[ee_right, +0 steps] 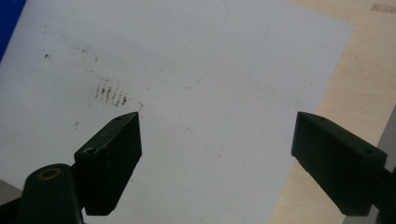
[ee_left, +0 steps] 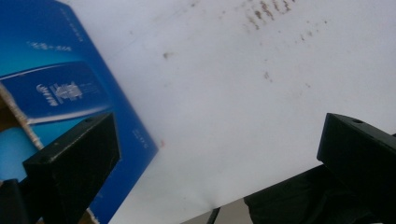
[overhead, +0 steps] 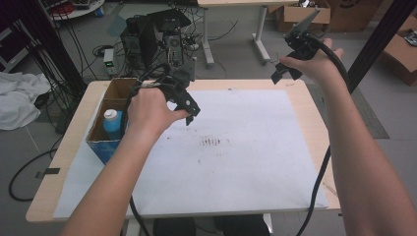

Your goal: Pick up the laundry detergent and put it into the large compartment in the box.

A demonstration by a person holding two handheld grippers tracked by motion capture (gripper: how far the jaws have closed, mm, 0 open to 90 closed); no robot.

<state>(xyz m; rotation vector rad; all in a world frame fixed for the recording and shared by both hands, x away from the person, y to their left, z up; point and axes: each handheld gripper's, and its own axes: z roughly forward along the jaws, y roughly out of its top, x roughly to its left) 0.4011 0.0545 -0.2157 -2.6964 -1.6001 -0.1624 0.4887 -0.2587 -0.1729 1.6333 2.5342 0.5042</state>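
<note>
Blue bottle (overhead: 112, 123) stands upright inside the cardboard box (overhead: 101, 147) at the surface's left edge. Both tongs, left (overhead: 189, 109) and right (overhead: 284, 74), are released and empty. Lower the left tongs vertically over the cap.

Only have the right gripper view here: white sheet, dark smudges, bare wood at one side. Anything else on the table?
Observer: Yes. In the high view an open cardboard box with a blue outside sits at the table's left edge.
Operator: Anything in it?
Observer: A blue bottle with a white cap stands upright in the near compartment.
Operator: Where's the left gripper?
Observer: The left gripper is held just right of the box, above the white sheet; its own view shows the jaws wide apart with nothing between them.
Operator: And the one I'm on?
Observer: The right gripper is raised above the table's far right corner, jaws open and empty.
</note>
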